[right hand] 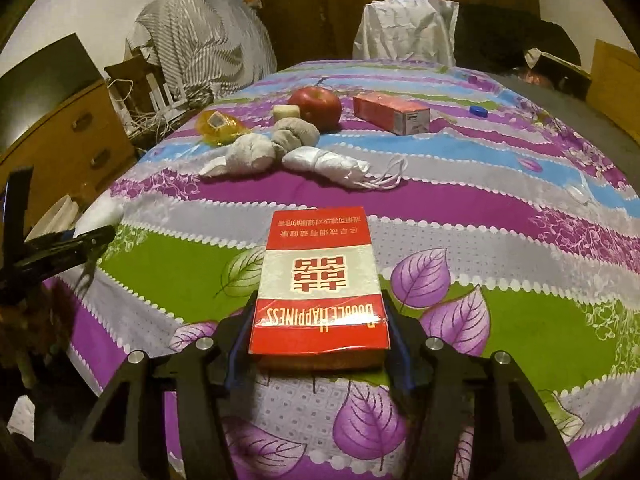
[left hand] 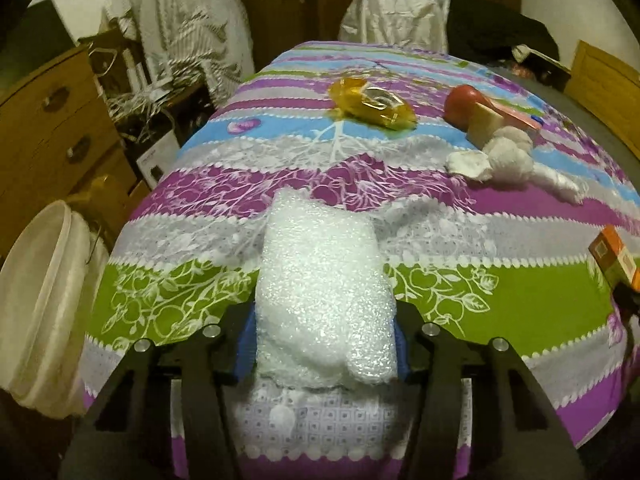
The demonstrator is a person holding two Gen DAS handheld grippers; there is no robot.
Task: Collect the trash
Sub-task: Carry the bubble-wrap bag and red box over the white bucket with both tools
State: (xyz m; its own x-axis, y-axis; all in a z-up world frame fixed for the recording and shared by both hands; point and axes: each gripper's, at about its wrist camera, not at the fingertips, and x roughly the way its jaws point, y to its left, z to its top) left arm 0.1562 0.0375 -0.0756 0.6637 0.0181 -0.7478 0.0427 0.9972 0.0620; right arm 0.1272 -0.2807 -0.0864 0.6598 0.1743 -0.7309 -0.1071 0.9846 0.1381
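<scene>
A crumpled wad of white bubble wrap (left hand: 324,264) sits between the blue pads of my left gripper (left hand: 324,332), which is shut on its near end over the striped floral tablecloth (left hand: 520,304). My right gripper (right hand: 320,332) is shut on a red and white cigarette box (right hand: 320,272), pads pressing its two long sides; that box also shows at the left wrist view's right edge (left hand: 612,256). Further back lie a yellow crumpled wrapper (right hand: 218,124), rolled grey-white cloths (right hand: 256,156), a white wad with strings (right hand: 332,166) and an orange-red carton (right hand: 390,114).
A white plastic bucket (left hand: 40,300) stands off the table's left edge. A red apple (right hand: 316,106), a pale block (right hand: 286,111) and a blue cap (right hand: 479,111) lie at the back. Wooden drawers (left hand: 52,120) stand left, a white-covered chair (left hand: 394,16) behind.
</scene>
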